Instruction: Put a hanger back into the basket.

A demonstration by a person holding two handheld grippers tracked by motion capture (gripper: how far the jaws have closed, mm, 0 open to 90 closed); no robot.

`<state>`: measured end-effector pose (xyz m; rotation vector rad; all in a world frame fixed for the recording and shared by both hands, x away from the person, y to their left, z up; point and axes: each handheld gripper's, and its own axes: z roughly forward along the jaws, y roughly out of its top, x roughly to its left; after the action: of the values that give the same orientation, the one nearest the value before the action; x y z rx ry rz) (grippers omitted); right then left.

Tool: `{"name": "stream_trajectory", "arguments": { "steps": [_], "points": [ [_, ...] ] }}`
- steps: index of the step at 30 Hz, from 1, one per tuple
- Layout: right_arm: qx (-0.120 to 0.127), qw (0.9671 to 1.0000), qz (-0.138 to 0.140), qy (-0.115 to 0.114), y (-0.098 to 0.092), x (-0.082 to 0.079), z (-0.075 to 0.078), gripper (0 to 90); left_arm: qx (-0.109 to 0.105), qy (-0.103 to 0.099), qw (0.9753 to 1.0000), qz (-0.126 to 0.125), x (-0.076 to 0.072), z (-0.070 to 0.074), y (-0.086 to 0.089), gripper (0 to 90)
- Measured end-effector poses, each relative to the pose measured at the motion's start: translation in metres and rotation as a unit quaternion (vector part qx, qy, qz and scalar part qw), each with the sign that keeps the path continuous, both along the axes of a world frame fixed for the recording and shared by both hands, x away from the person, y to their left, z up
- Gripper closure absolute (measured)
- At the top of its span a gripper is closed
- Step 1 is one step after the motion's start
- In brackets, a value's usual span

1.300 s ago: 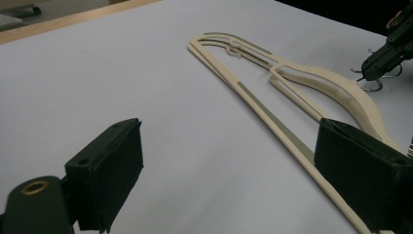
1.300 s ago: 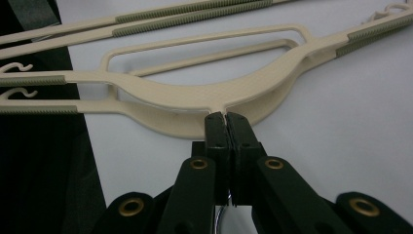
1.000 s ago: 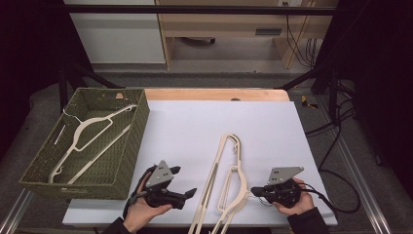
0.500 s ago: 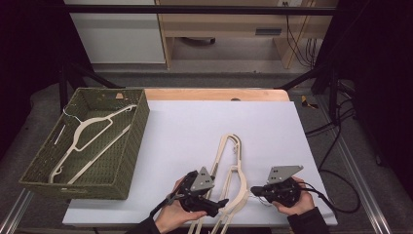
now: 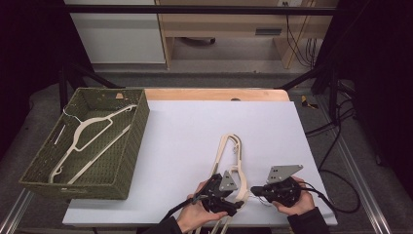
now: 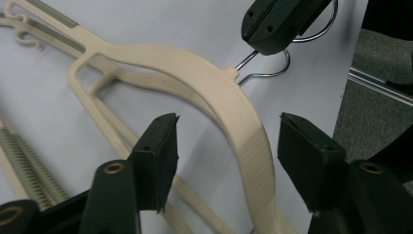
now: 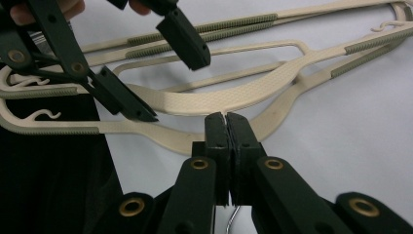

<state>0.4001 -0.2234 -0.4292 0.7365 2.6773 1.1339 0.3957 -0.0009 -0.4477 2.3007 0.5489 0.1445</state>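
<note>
At the table's left edge sits a green woven basket (image 5: 122, 156) with one cream hanger (image 5: 90, 141) lying slantwise inside, its wire hook near the far left wall. Between the basket and the work lies a broad stretch of bare white table (image 5: 185, 126) — open room toward the far edge too.

Near the front edge, just right of centre, two or more cream hangers (image 5: 233, 156) lie stacked, their long ends pointing away from the person. The left gripper (image 5: 229, 204) sits over the near part of this stack. In the left gripper view its jaws stand wide apart, one on each side of the top hanger's curved shoulder (image 6: 229, 105), touching nothing.

Just to the right, the right gripper (image 5: 258, 191) rests close to the front edge. In the right gripper view its jaws are pressed together at the hanger's neck, and the left gripper view shows them on the wire hook (image 6: 265, 73) — the hook's curve pokes out beyond them. Right of that hand, the table runs clear to its right edge.
</note>
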Motion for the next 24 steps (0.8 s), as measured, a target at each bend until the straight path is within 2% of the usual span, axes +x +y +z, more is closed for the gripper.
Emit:
{"name": "stream_trajectory", "arguments": {
  "steps": [3,6,9,11,13,16,20,22,24],
  "points": [
    [0.0,1.0,0.001,-0.001,0.0,0.0,0.0,89.3,0.014,0.002,0.9999,0.007,-0.001,-0.003,-0.007,48.1],
    [-0.001,1.0,0.002,-0.001,-0.001,0.0,0.001,89.3,0.023,0.01,0.9996,0.009,-0.002,-0.007,-0.013,58.1],
    [0.0,1.0,0.0,-0.001,-0.001,-0.001,0.001,89.3,0.036,0.013,0.9992,0.012,-0.002,-0.01,-0.016,62.2],
    [-0.003,1.0,0.001,-0.001,0.0,0.0,0.001,89.3,0.034,0.019,0.9991,0.015,-0.003,-0.011,-0.017,67.5],
    [-0.004,1.0,0.001,-0.001,0.0,0.0,0.001,89.3,0.043,0.013,0.9989,0.013,-0.004,-0.01,-0.018,68.3],
    [0.001,1.0,-0.001,0.0,-0.001,-0.001,0.002,89.2,0.044,0.012,0.9988,0.018,-0.006,-0.008,-0.017,69.1],
    [0.011,0.9999,-0.002,-0.011,-0.001,-0.003,0.005,88.8,0.035,0.012,0.9988,0.031,-0.007,-0.005,-0.014,71.0],
    [0.023,0.9996,0.003,-0.019,-0.003,-0.004,0.007,87.1,0.029,0.012,0.9988,0.038,-0.008,-0.002,-0.013,71.4],
    [0.041,0.9988,-0.001,-0.026,-0.005,-0.006,0.012,81.6,0.03,0.012,0.9986,0.042,-0.008,0.0,-0.011,71.7]
  ]
}}
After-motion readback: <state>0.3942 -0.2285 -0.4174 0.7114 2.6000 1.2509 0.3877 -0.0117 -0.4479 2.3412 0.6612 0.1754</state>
